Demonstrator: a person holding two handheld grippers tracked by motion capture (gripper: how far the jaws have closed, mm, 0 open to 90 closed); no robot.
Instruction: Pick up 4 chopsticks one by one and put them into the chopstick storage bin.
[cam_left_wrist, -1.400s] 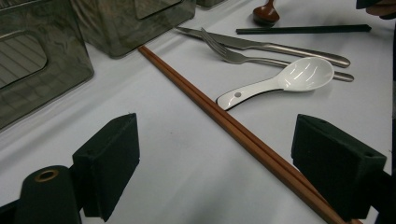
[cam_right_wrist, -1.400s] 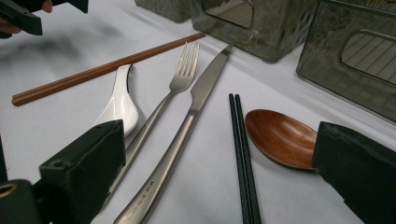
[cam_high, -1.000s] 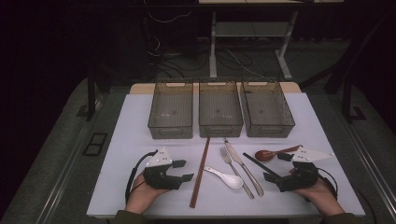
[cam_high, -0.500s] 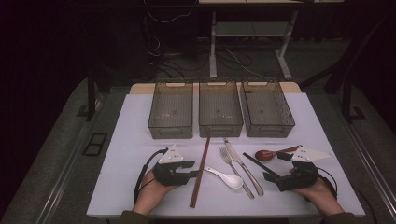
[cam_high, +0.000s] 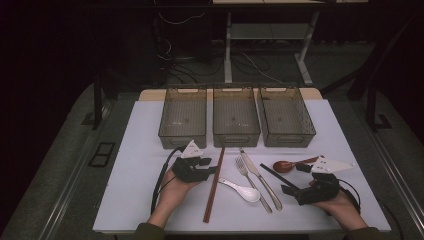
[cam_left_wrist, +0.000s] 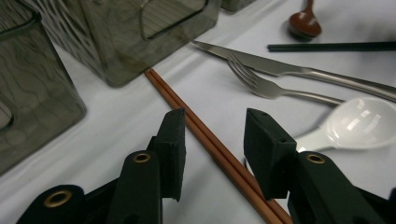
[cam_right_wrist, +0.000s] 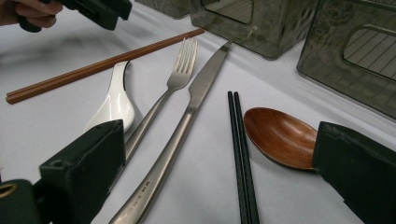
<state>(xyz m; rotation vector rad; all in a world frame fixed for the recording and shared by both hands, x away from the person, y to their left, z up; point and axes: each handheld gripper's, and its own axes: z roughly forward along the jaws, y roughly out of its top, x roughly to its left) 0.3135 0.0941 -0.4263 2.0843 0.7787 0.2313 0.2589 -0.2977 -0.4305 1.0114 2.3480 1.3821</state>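
Observation:
A pair of brown chopsticks (cam_high: 214, 185) lies lengthwise on the white mat (cam_high: 135, 165). My left gripper (cam_high: 214, 170) is open, and its jaws stand either side of the brown chopsticks (cam_left_wrist: 168, 91) just above the mat. To their right lie a white ceramic spoon (cam_high: 245, 191), a fork (cam_high: 251, 182), a knife (cam_high: 259, 176), black chopsticks (cam_high: 277, 176) and a wooden spoon (cam_high: 284, 165). My right gripper (cam_high: 286, 190) is wide open and low near the black chopsticks (cam_right_wrist: 240, 144) and the wooden spoon (cam_right_wrist: 280, 137), holding nothing.
Three smoky see-through trays stand side by side at the back of the mat: left (cam_high: 182, 141), middle (cam_high: 236, 141), right (cam_high: 290, 141). The brown chopsticks' far end nearly reaches the middle tray. Bare mat lies to the left of my left hand.
My left gripper has moved forward and right until its open jaws straddle the brown chopsticks. The right gripper has barely shifted. The cutlery lies as before.

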